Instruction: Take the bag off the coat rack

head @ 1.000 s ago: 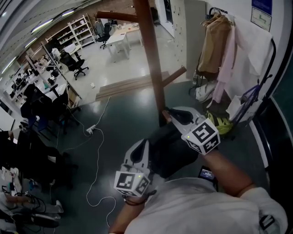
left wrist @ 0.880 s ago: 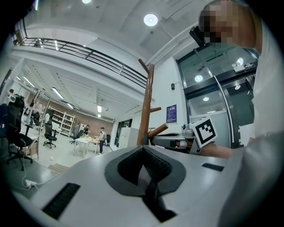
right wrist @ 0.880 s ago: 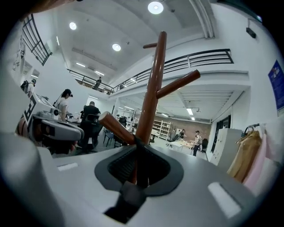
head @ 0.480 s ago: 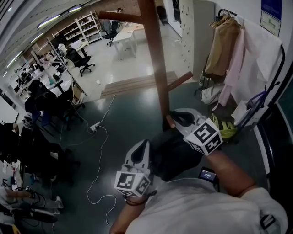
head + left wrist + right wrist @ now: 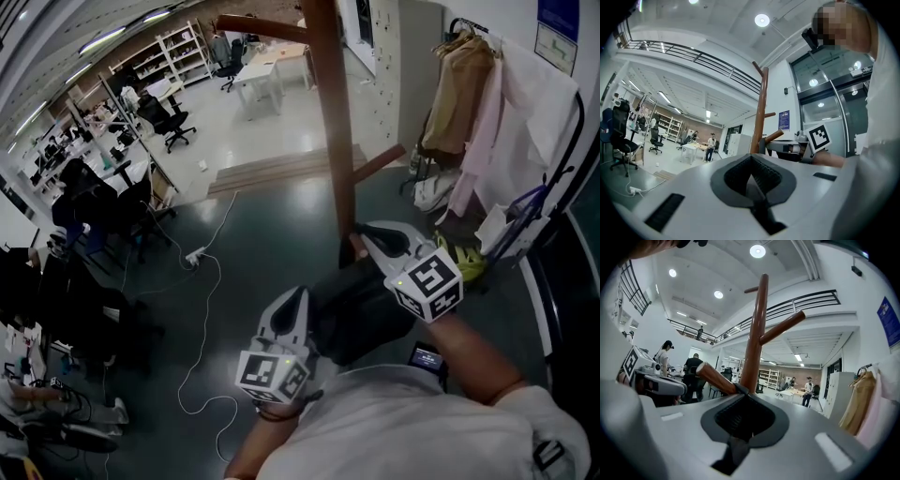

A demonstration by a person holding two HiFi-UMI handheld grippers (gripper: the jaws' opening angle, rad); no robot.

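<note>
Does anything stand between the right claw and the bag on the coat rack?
Nothing visible does. The right claw is at the lower peg, where what looks like the bag's dark strap loops around it. The bag hangs directly below.

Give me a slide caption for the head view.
Left gripper and right gripper flank the black bag below the coat rack's lower peg.

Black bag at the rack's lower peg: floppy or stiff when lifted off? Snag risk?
Likely floppy: in the head view the black bag shows as a rounded dark mass with no hard edges. Probably grippy rather than slippery; it looks matt, like fabric. May snag: a dark strap seems to sit at the lower peg's base.
</note>
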